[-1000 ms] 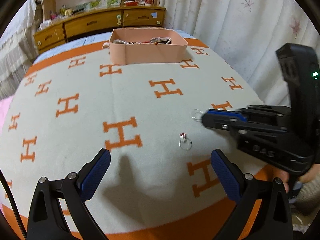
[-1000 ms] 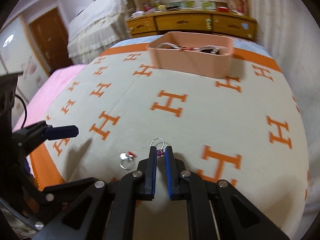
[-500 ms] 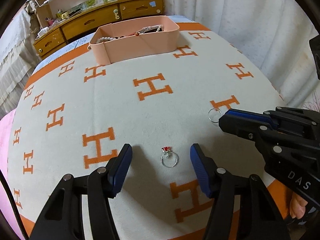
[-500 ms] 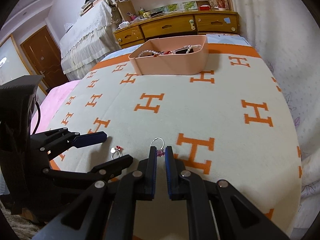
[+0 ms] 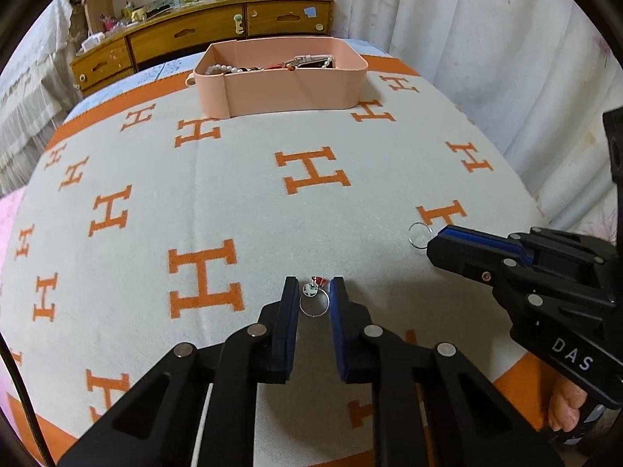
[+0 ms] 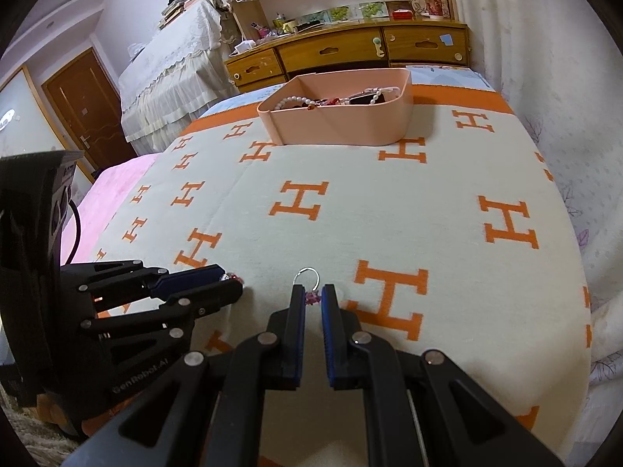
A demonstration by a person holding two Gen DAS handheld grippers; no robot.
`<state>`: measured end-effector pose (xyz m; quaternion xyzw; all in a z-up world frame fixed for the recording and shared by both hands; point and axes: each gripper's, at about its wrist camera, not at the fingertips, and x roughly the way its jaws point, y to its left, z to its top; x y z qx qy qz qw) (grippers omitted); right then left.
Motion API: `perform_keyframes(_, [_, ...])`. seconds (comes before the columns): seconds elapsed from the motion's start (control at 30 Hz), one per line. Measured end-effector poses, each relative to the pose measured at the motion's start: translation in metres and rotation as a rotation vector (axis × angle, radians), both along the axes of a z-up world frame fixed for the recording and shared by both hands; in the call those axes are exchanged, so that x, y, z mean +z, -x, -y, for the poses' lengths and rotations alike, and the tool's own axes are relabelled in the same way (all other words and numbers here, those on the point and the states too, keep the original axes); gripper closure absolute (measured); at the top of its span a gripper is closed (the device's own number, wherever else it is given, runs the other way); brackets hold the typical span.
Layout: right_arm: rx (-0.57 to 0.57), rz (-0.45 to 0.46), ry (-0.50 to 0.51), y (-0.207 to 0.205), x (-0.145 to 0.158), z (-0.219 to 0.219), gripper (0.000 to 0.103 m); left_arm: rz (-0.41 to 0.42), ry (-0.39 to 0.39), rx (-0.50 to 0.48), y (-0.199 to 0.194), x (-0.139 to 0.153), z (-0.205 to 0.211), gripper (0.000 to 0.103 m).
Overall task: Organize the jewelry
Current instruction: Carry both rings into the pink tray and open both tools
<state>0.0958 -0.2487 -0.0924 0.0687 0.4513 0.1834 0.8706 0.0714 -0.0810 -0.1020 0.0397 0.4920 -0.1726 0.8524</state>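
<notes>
Left gripper [image 5: 314, 295]: jaws just closing round ring with red stone [image 5: 314, 299], band between pads, contact on both sides. Right gripper [image 6: 311, 299]: clamped on pink-beaded end of hoop earring [image 6: 308, 281], loop projecting ahead of tips.

Handling, judged: both pieces light, thin wire, smooth, prone to slip or bend; hold ring across band, earring at bead end.

Count: ring 1; earring 1; pink tray [image 5: 296, 91] 1, well ahead of both grippers, already holding pearls, other pieces. All on blanket [image 5: 218, 179].

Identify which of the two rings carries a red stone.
The ring between the left gripper's fingers; the right gripper's ring carries a pink-purple bead.
</notes>
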Motion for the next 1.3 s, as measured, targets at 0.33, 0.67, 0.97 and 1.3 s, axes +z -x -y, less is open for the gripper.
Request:
perform_keyframes(0.33, [-0.005,0.035,0.018,0.006,0.009,-0.004,0.095,0.076,0.163,0.034,0.009,0.018,-0.044,0.090])
perform_keyframes(0.67, [-0.002,0.042,0.015,0.010,0.009,-0.006,0.095,0.103,0.193,0.014,0.013,0.023,-0.050,0.089])
perform_keyframes(0.97, [0.008,0.115,0.009,-0.004,0.038,-0.006,0.095,0.118,0.202,0.011,-0.010,0.051,-0.047,0.089])
perform_keyframes(1.3, [-0.048,0.207,-0.053,-0.103,0.108,-0.009,0.095,0.247,0.109,0.017,-0.120,0.128,-0.025,0.089])
